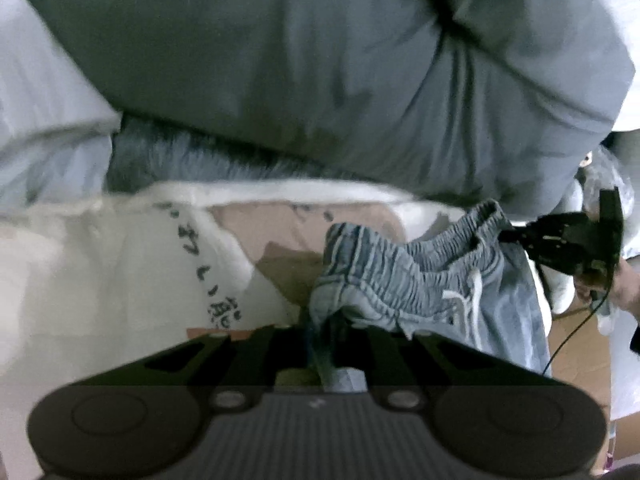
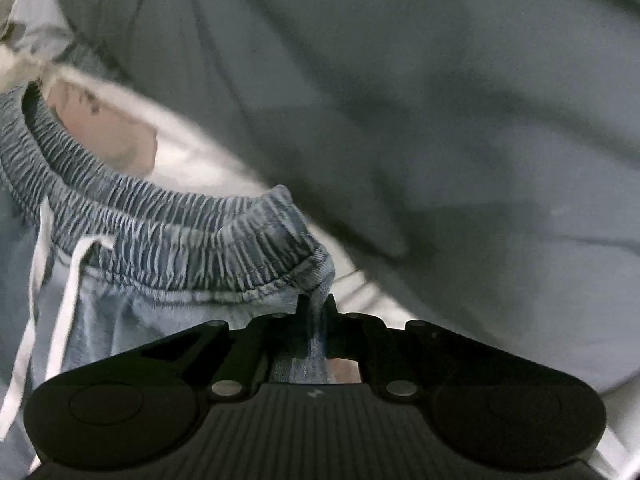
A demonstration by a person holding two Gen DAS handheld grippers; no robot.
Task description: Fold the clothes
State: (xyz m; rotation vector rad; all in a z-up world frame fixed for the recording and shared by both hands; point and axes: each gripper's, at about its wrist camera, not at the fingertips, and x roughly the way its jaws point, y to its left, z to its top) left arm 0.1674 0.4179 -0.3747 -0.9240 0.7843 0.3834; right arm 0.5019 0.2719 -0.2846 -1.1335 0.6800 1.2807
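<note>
a pair of light blue denim-look shorts with a gathered elastic waistband (image 1: 404, 276) and a white drawstring (image 1: 476, 296) is held up by both grippers, one at each end of the waistband, above a white sheet with black printed characters (image 1: 120, 272) and a tan piece of cardboard (image 1: 280, 232). the left gripper (image 1: 326, 336) is pointed steeply downward and its black fingers are pressed together on a bunched corner of the waistband, cloth being drawn back between them. the right gripper (image 2: 316, 316) is angled more steeply down, and the seam end of the waistband (image 2: 224, 240) is pinched between its closed fingers. in the left wrist view the right gripper (image 1: 516, 236) is seen from the side at the far right, gripped by a person's hand (image 1: 620, 284) with a thin black cable (image 1: 576, 328) trailing below. behind the shorts a large grey-green padded quilt (image 1: 320, 60) is spread across the whole background. the leg fabric is left hanging below the waistband.
</note>
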